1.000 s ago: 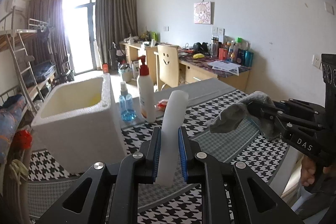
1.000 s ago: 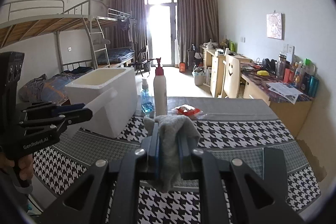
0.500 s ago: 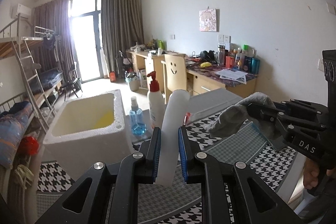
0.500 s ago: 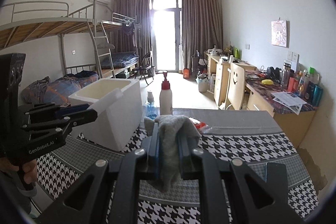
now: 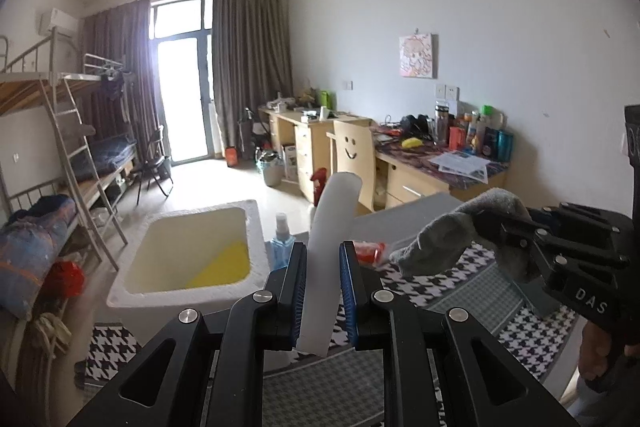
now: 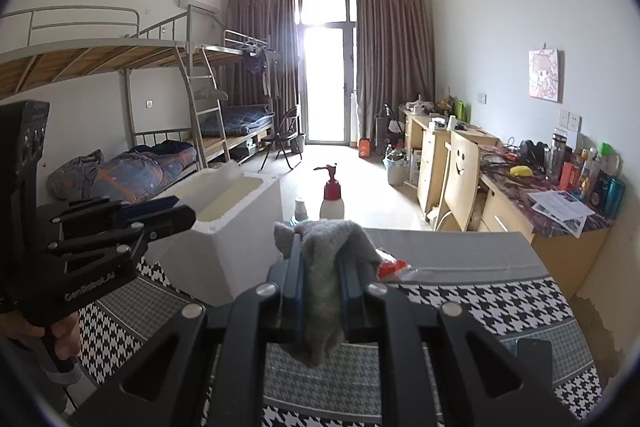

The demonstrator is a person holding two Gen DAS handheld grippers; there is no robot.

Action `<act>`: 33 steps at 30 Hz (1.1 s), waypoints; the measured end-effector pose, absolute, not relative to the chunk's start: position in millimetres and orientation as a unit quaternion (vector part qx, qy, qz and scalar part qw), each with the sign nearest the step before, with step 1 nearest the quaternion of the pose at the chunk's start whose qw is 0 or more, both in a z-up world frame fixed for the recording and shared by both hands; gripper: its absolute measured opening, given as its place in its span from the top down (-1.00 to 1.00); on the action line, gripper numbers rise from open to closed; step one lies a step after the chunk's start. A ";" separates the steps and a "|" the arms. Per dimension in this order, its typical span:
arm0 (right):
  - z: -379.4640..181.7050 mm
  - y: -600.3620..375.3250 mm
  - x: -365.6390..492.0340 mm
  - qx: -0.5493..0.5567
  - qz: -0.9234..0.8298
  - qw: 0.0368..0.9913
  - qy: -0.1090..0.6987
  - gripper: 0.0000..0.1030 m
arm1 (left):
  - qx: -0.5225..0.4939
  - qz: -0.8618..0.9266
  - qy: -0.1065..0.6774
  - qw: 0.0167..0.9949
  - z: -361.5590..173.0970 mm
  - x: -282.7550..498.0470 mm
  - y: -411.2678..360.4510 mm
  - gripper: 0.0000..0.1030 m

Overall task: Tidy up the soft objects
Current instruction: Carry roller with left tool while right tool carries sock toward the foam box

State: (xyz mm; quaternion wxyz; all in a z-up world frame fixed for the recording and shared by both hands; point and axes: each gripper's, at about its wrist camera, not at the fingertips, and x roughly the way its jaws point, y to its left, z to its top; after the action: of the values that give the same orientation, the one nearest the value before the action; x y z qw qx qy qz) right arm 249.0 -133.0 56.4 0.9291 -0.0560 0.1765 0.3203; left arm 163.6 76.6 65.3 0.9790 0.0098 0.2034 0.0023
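Observation:
My left gripper (image 5: 323, 255) is shut on a white foam strip (image 5: 334, 211) that stands up between its blue pads. It hangs above the table edge, just right of an open white foam box (image 5: 256, 227) with something yellow (image 5: 224, 267) at its bottom. My right gripper (image 6: 322, 259) is shut on a grey cloth (image 6: 320, 291) that droops over both sides of its fingers. In the left wrist view the right gripper (image 5: 490, 227) hangs to the right with the grey cloth (image 5: 444, 247). The right wrist view shows the left gripper (image 6: 182, 207) beside the foam box (image 6: 224, 247).
A pump bottle with a red top (image 6: 331, 195), a blue spray bottle (image 5: 282, 247) and a red packet (image 6: 390, 267) stand behind the grippers on the houndstooth tablecloth (image 6: 500, 307). A chair with a smiley face (image 6: 460, 171), desks and bunk beds lie beyond the table.
Both grippers have risen, each keeping its hold. More of the box's inside shows, and the bottles sit lower in both views.

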 end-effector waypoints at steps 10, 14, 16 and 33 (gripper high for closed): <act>69.8 -119.3 257.8 -0.057 0.332 0.925 0.172 0.66 | 0.001 0.022 0.199 0.980 71.1 173.3 86.8 0.65; 73.9 -112.5 261.2 -0.055 0.339 0.924 0.168 0.66 | 0.001 0.035 0.198 0.980 74.3 177.4 90.5 0.65; 75.5 -110.1 263.0 -0.058 0.341 0.923 0.166 0.66 | 0.000 0.040 0.195 0.980 76.6 179.1 93.9 0.65; 91.6 -77.1 276.7 -0.080 0.376 0.911 0.151 0.66 | -0.007 0.087 0.196 0.977 80.2 191.4 126.1 0.65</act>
State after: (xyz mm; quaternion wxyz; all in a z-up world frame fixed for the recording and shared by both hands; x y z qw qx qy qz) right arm 276.7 -77.1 91.6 0.9107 -0.0796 0.1510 0.3761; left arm 191.4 126.1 80.2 0.9766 -0.0072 0.1964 0.0874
